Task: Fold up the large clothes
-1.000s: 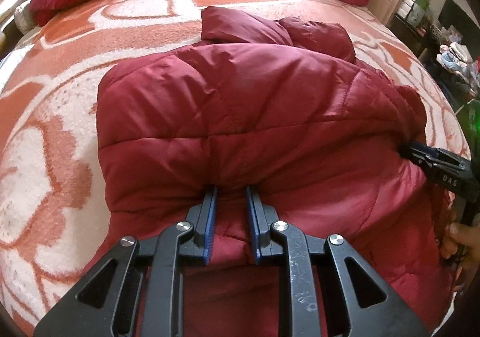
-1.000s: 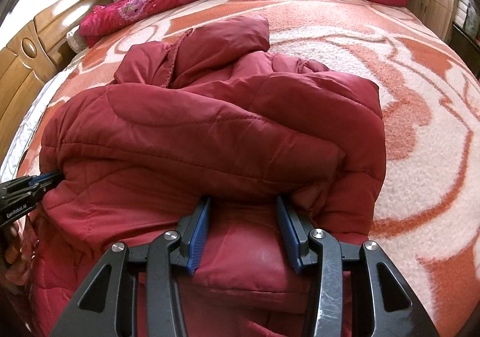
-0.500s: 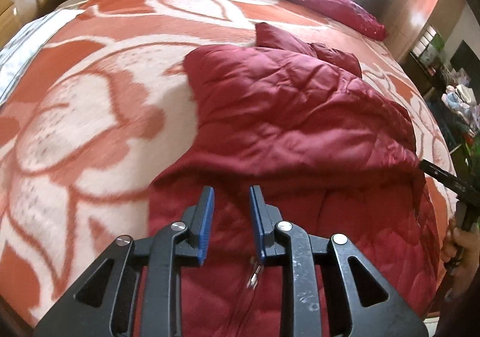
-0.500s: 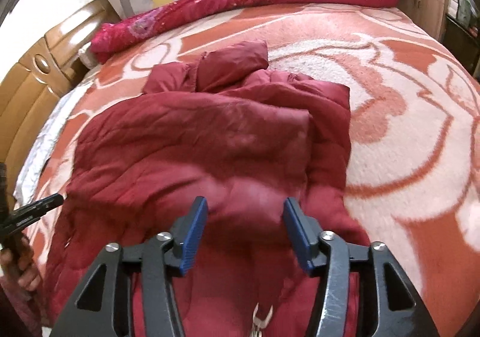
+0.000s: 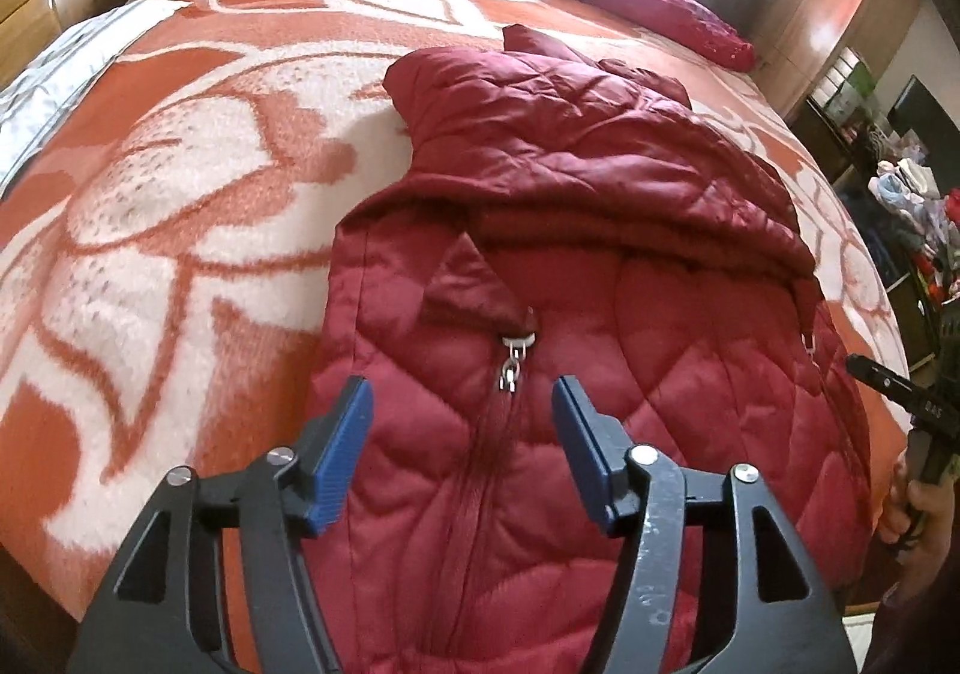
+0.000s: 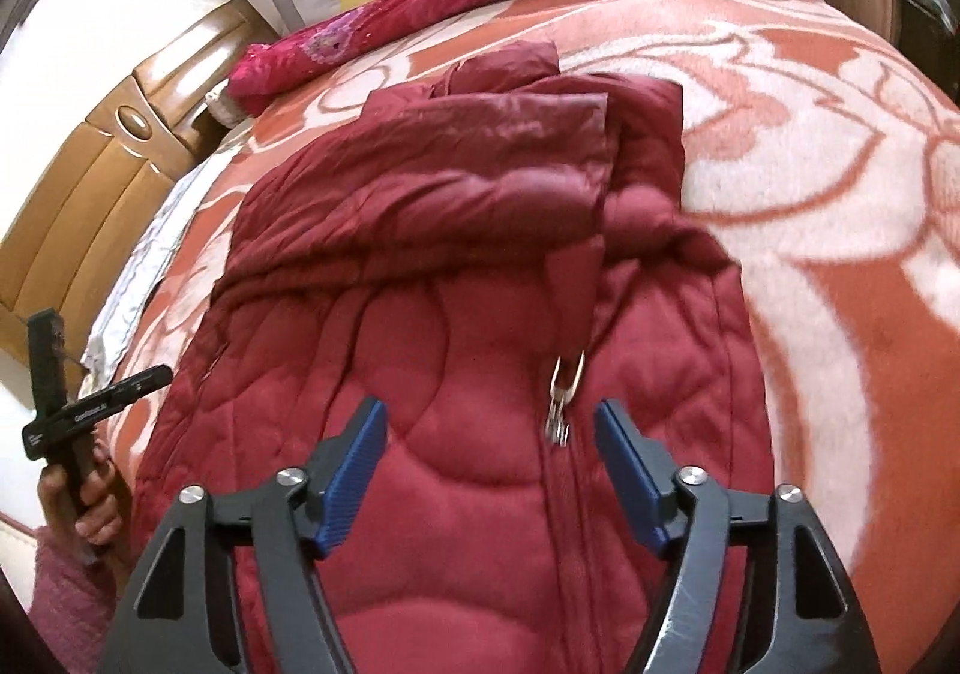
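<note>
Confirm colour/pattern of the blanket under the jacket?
Orange-red blanket with a large cream floral swirl pattern; clearest in the left wrist view.

Quilted red jacket (image 6: 456, 266), folded, lying on orange-and-white blanket (image 6: 840, 230); zipper pull (image 6: 563, 392) showing. Right gripper (image 6: 489, 422) above it, jaws opening, nothing between pads (blue). Left gripper (image 6: 96, 404) at frame's left, hand-held.

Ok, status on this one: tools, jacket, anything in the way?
Left tool and right tool both opening, nothing gripped. Red quilted jacket lies folded over on the bed blanket, zipper pull exposed. Nothing in the way.
</note>
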